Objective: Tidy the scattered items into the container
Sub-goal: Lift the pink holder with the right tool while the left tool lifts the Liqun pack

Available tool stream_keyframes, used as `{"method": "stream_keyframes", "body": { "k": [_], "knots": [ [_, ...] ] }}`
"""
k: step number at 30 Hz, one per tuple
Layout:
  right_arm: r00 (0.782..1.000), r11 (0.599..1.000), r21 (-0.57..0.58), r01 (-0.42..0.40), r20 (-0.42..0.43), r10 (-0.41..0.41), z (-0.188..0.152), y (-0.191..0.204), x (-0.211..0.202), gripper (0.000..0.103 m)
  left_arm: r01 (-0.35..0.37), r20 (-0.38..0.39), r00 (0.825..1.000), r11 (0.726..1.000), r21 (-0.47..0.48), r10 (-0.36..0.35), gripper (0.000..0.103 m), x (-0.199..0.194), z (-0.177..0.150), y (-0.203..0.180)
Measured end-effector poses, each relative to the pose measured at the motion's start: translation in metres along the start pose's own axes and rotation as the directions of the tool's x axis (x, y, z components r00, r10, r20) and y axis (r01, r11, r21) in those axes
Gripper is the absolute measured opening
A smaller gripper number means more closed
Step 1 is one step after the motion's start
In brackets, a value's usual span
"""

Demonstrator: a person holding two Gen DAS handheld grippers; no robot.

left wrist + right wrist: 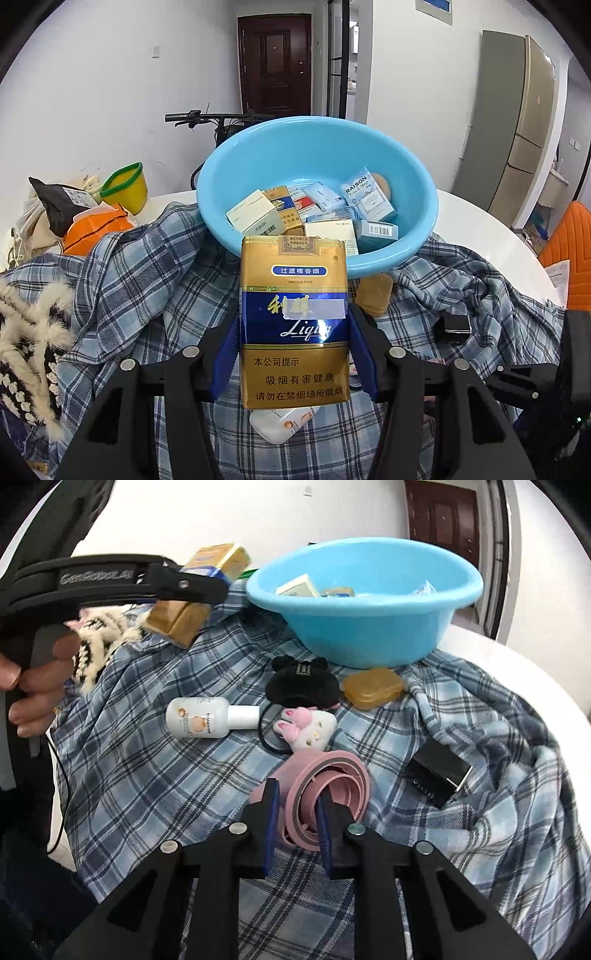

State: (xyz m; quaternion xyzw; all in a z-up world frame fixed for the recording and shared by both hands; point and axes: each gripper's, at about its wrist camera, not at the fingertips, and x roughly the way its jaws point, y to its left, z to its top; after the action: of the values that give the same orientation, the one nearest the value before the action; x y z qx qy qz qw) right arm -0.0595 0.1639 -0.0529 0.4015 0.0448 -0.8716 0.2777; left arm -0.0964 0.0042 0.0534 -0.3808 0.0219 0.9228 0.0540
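My left gripper point(293, 343) is shut on a gold and blue cigarette pack point(294, 317), held upright in the air just short of the blue basin point(406, 177). The basin holds several small boxes. In the right wrist view the same pack point(199, 590) hangs in the left gripper point(192, 585), left of the basin point(369, 635). My right gripper point(295, 805) is shut on a coiled pink belt point(332, 786) that rests on the plaid cloth point(166, 782).
On the cloth lie a white bottle point(201, 720), a black plush item point(303, 685), a pink bunny toy point(306, 725), an amber case point(373, 686) and a black box point(437, 773). A yellow cup point(125, 186) and an orange bag point(96, 229) stand at far left.
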Motion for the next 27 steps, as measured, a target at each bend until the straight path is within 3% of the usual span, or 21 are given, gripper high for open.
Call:
{"method": "stream_keyframes", "body": {
  "k": [6,12,14,18,20,27],
  "knots": [
    [0.999,0.997,0.064,-0.031,0.022,0.03,0.003,-0.007,-0.004,0.014,0.004,-0.004,1.0,1.0,0.007,-0.004,0.056,0.001,-0.001,0.0],
    [0.991,0.998,0.05,0.034,0.13,-0.041,0.02,-0.001,-0.032,0.014,-0.009,0.008,1.0,1.0,0.0,0.009,0.056,0.0,-0.001,-0.001],
    [0.977,0.993,0.025,0.114,0.178,-0.116,0.025,0.005,-0.042,0.014,-0.019,0.018,1.0,1.0,-0.002,0.019,0.056,-0.002,-0.002,-0.001],
    [0.922,0.952,0.045,0.302,0.242,-0.304,0.031,0.017,-0.054,0.014,-0.038,0.04,0.998,0.999,0.003,0.038,0.056,-0.006,-0.006,-0.003],
    [0.911,0.946,0.071,0.315,0.257,-0.323,0.033,0.019,-0.055,0.014,-0.041,0.048,0.998,0.999,0.003,0.04,0.056,-0.006,-0.01,-0.004],
    [0.909,0.942,0.124,0.313,0.247,-0.335,0.037,0.019,-0.05,0.014,-0.084,0.057,0.995,0.996,0.004,0.083,0.056,-0.003,-0.023,-0.006]
  ]
}}
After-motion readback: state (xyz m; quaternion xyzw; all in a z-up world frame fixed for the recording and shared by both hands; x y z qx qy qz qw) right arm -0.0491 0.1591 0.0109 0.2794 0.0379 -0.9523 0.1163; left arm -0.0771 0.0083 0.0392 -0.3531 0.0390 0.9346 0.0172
